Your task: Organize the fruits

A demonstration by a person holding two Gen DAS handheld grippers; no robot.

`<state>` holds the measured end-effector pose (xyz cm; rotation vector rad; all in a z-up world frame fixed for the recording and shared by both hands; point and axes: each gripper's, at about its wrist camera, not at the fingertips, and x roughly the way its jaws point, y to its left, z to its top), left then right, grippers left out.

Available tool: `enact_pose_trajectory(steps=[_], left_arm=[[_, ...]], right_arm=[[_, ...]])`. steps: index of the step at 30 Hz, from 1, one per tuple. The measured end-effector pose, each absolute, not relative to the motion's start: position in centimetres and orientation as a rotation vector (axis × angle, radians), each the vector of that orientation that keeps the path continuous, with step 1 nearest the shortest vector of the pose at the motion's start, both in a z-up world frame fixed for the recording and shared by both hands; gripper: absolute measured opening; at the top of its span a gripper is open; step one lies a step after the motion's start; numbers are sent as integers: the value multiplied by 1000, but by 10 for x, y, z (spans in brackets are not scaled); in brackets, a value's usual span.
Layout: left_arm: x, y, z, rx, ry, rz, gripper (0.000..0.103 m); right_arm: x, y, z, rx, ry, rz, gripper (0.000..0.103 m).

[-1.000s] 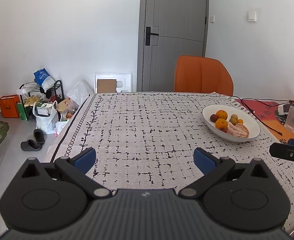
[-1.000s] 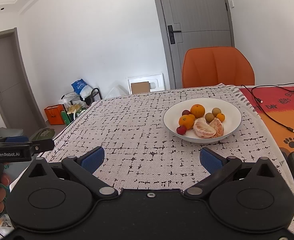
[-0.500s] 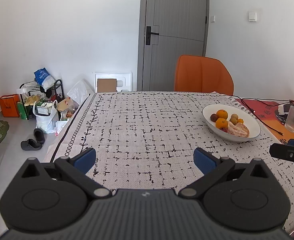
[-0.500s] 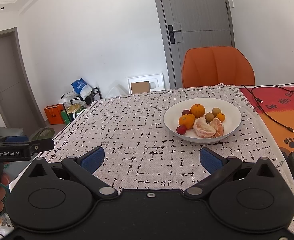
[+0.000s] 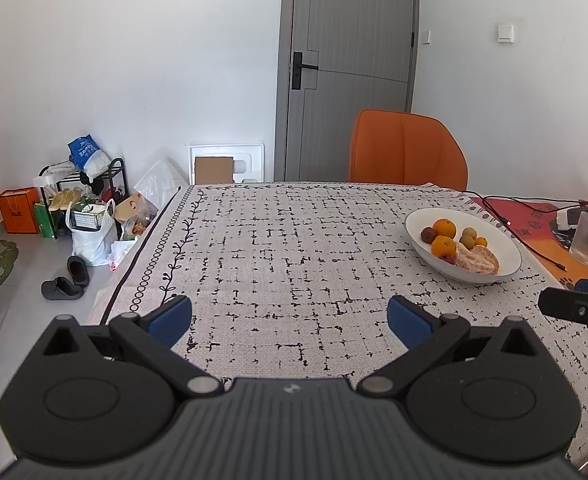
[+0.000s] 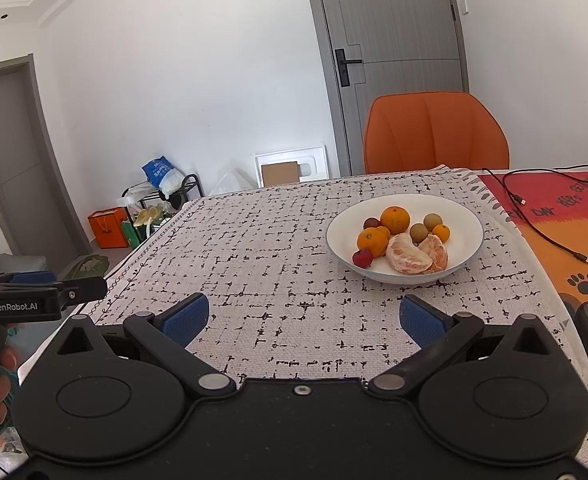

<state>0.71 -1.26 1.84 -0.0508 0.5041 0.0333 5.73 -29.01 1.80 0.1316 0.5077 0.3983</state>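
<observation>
A white bowl (image 6: 466, 220) stands on the patterned tablecloth, right of centre; it also shows in the left wrist view (image 5: 506, 248). It holds two oranges (image 6: 395, 218), peeled orange halves (image 6: 410, 256), small brown fruits (image 6: 419, 232), a red fruit (image 6: 363, 258) and a tiny orange one. My left gripper (image 5: 290, 318) is open and empty over the near table edge, well left of the bowl. My right gripper (image 6: 304, 316) is open and empty, a short way in front of the bowl.
An orange chair (image 5: 408, 148) stands at the table's far side. An orange mat (image 6: 554, 208) with black cables lies to the right, with a plastic cup (image 5: 584, 238). Bags, a shoe rack (image 5: 86, 184) and slippers sit on the floor at left.
</observation>
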Motion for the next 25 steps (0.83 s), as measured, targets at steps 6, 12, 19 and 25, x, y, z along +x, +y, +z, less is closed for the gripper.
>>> enact_pose_trajectory(steps=[6,12,19,25], left_arm=[[6,-12,18,-53,505,34,103],[6,-13,18,-53,509,32,103],[5,-14,18,-54,507,25,103],[5,-14,19,-54,509,24,103]], right_arm=[[57,-291,18,131,505,399,103],[58,-290,18,130,507,399,103],[58,-291,18,131,508,399,103],[58,-291,17,130,508,401,103]])
